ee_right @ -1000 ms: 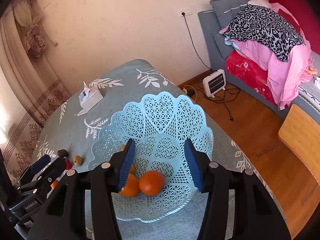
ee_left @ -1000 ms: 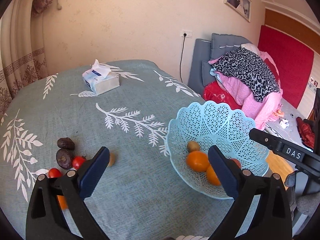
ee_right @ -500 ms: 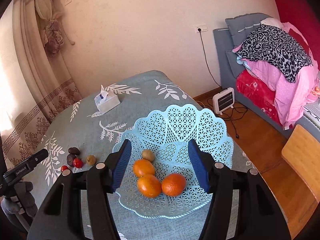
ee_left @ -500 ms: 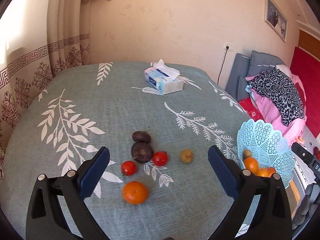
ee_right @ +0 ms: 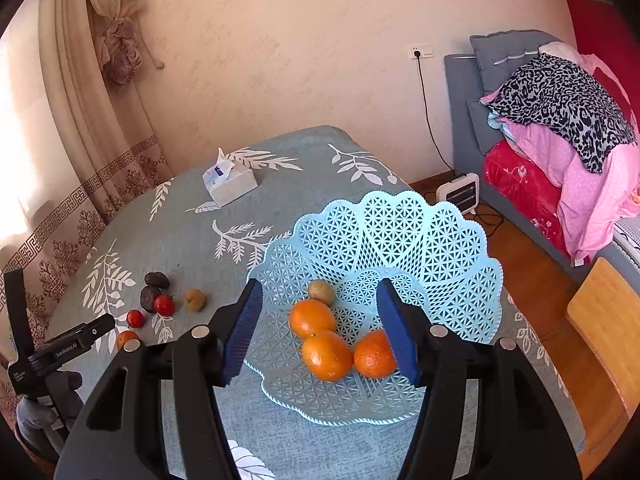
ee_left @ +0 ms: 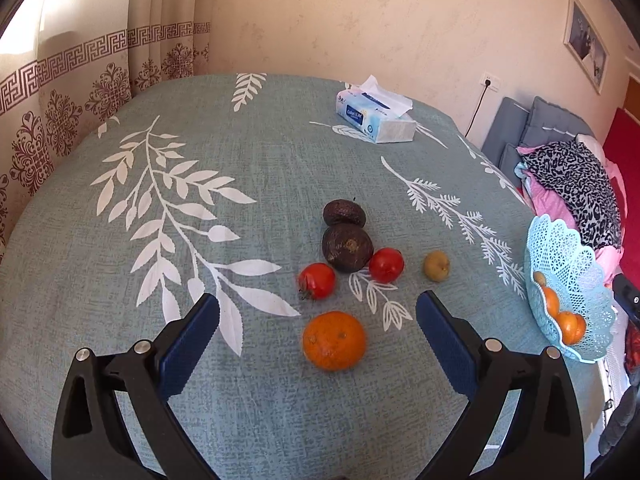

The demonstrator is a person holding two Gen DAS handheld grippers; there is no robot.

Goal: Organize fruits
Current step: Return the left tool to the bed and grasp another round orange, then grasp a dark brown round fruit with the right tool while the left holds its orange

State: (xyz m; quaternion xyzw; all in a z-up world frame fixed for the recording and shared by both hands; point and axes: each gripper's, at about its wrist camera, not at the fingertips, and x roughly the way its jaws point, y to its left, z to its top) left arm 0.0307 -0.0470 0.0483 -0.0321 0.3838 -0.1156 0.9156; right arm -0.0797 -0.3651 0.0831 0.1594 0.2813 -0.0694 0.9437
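My left gripper (ee_left: 318, 316): blue-padded jaws spread wide, holding nothing, touching nothing. Round orange mandarin (ee_left: 334, 341) lies on the cloth between the jaw tips, apart from both pads. Just beyond the tips: two small red tomatoes (ee_left: 317, 280), one either side of a dark wrinkled brown fruit (ee_left: 347, 248); a second dark fruit (ee_left: 344, 212) touches that one on its far side. Small yellow-brown round fruit (ee_left: 437, 265) sits ahead of the right-hand jaw, apart from the rest.

My right gripper (ee_right: 320, 328): jaws also apart, empty, above the pale blue lattice plastic basket (ee_right: 448, 240). Seen between the jaws, in the basket: three oranges (ee_right: 326, 356) clustered, two touching; the third is partly behind the right-hand pad. One small yellow-green fruit (ee_right: 321, 291) lies just past them.

Surface: teal tablecloth with white leaf print (ee_left: 180, 208). White and blue tissue box (ee_left: 376, 120) far ahead of both jaws. Room: beige patterned curtain (ee_right: 100, 92) off the left-hand jaw side, grey sofa piled with pink and leopard-print bedding (ee_right: 560, 120) off the right, small white heater (ee_right: 460, 192) on the wood floor
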